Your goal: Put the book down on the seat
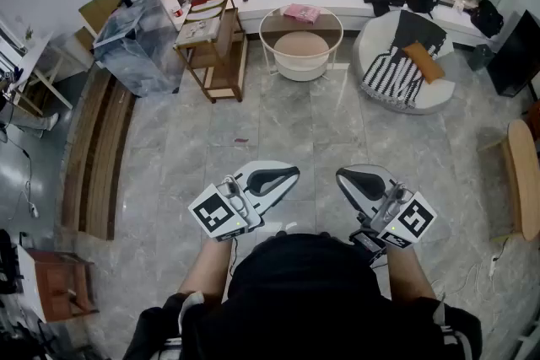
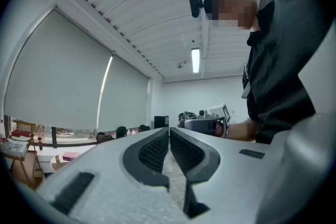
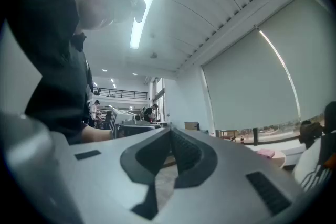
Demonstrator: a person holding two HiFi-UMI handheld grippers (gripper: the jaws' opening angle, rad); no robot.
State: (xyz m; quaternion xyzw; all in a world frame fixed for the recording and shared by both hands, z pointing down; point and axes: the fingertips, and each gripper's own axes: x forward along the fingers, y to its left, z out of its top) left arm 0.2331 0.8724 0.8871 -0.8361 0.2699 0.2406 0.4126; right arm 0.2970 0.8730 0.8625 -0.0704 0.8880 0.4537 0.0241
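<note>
With the left tool (image 1: 283, 176) and right tool (image 1: 350, 178) both pressed together empty, the pink book (image 1: 301, 12), upper centre, looks light and stiff: pinch one edge.

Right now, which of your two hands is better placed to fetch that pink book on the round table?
Left, narrowly. Both grippers are shut, empty and far from the pink book, but the left gripper sits more in line with it than the right gripper.

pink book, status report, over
Left gripper, right gripper: shut, empty. Flat pink book on round white wire table, out of reach. Nothing seen in the way.
</note>
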